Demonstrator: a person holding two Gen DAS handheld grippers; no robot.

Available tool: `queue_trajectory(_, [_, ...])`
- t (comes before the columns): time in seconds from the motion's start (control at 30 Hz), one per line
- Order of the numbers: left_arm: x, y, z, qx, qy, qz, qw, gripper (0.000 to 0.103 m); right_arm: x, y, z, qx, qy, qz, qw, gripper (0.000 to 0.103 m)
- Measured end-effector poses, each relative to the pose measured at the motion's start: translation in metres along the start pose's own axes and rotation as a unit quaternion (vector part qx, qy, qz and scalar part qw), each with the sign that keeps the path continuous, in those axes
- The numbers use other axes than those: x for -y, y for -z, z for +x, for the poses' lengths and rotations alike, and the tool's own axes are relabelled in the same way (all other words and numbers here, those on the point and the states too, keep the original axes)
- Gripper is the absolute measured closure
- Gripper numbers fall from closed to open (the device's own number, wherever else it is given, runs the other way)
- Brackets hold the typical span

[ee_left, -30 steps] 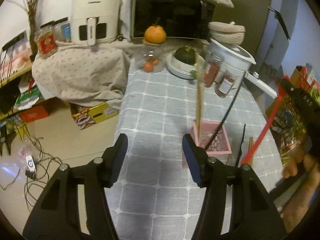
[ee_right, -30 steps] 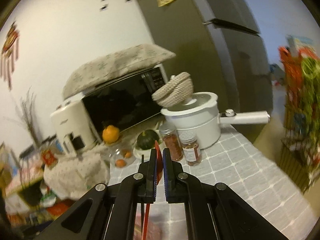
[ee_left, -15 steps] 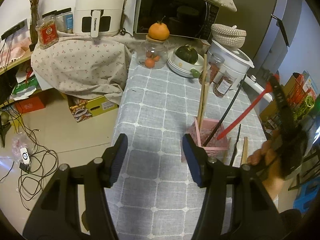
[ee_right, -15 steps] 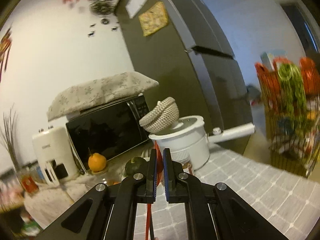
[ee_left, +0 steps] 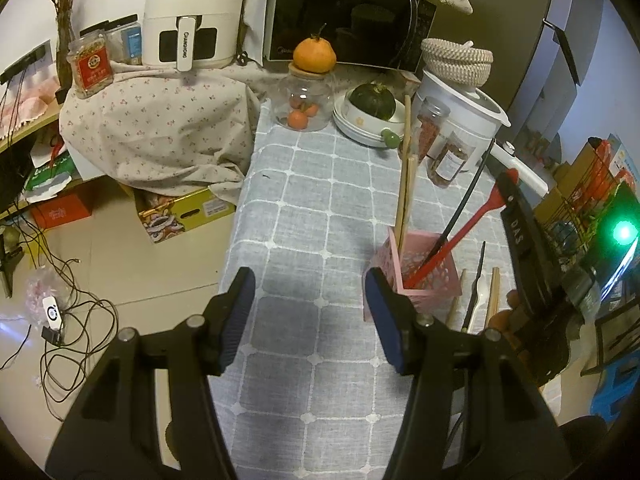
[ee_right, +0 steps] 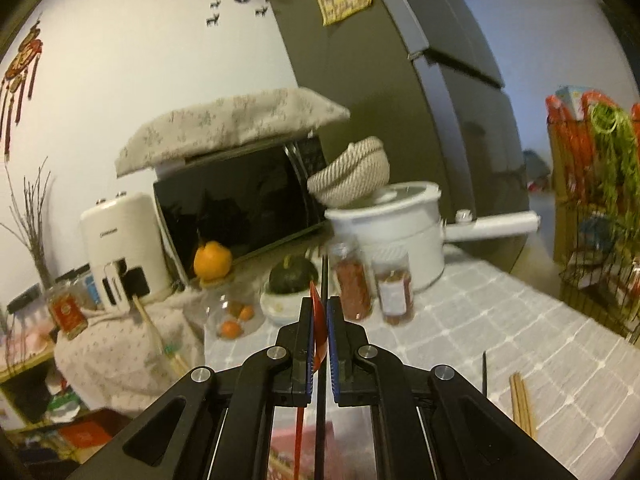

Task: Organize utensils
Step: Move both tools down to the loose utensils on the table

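A pink perforated holder (ee_left: 432, 276) stands on the grey checked tablecloth (ee_left: 312, 216). Wooden chopsticks (ee_left: 405, 184) and a black utensil (ee_left: 460, 208) lean in it. My right gripper (ee_right: 319, 320) is shut on the head of a red spatula (ee_left: 460, 236), whose handle slants down into the holder. The right gripper also shows in the left wrist view (ee_left: 510, 192). My left gripper (ee_left: 308, 308) is open and empty, just left of the holder. Loose utensils (ee_left: 478, 300) lie on the cloth right of the holder; chopsticks (ee_right: 520, 400) show in the right wrist view.
At the back stand a glass jar (ee_left: 306, 104) with an orange on top, a bowl with a green squash (ee_left: 372, 112), two spice jars (ee_left: 440, 144), a white pot (ee_left: 464, 116), a microwave (ee_left: 348, 20) and an air fryer (ee_left: 192, 12). The table's left edge drops to a cluttered floor.
My right gripper has brought the red spatula down so its handle end now sits inside the pink holder. My left gripper stays open beside the holder.
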State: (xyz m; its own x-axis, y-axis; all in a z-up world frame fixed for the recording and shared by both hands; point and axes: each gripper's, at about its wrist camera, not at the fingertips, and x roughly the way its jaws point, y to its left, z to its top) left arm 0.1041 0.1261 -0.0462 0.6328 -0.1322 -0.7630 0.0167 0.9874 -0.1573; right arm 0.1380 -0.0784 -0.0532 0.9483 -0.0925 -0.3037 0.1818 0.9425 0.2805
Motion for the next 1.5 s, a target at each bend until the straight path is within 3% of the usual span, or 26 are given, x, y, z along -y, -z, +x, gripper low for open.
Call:
queue_trajectory(0.27, [0.007,0.001,0.005,-0.009,0.004,0.004,0.9999,0.043,-0.003,0.002,-0.002,-0.043,-0.05,-0.026,0.997,0.092])
queue_trajectory(0.33, [0.008,0.001,0.006,-0.012,0.006,0.005,0.9999,0.043,-0.003,-0.003,-0.004,-0.055,-0.067,-0.034,0.996,0.08])
queue_trajectory(0.57, [0.012,0.002,0.008,-0.015,0.006,0.008,0.9998,0.033,0.003,-0.03,-0.008,-0.09,-0.105,-0.066,0.988,0.071])
queue_trajectory(0.63, [0.013,0.003,0.008,-0.017,0.013,0.006,0.9998,0.029,0.01,-0.042,-0.014,-0.088,-0.109,-0.068,0.988,0.06])
queue_trajectory(0.7, [0.016,0.004,0.01,-0.021,0.019,0.005,0.9996,0.027,0.018,-0.054,-0.02,-0.088,-0.112,-0.067,0.988,0.055])
queue_trajectory(1.0, [0.034,0.013,0.019,-0.039,0.036,0.007,0.9986,0.019,0.063,-0.083,-0.034,-0.112,-0.093,-0.081,0.986,0.028])
queue_trajectory(1.13, [0.042,0.019,0.024,-0.043,0.021,0.017,0.9987,0.015,0.083,-0.08,-0.035,-0.133,-0.079,-0.101,0.983,0.022])
queue_trajectory(1.37, [0.06,0.029,0.035,-0.053,-0.003,0.055,0.9971,0.014,0.119,-0.064,-0.028,-0.172,-0.057,-0.107,0.978,0.017])
queue_trajectory(1.5, [0.072,0.037,0.044,-0.07,0.0,0.072,0.9949,0.014,0.138,-0.049,-0.013,-0.221,-0.03,-0.109,0.969,0.017])
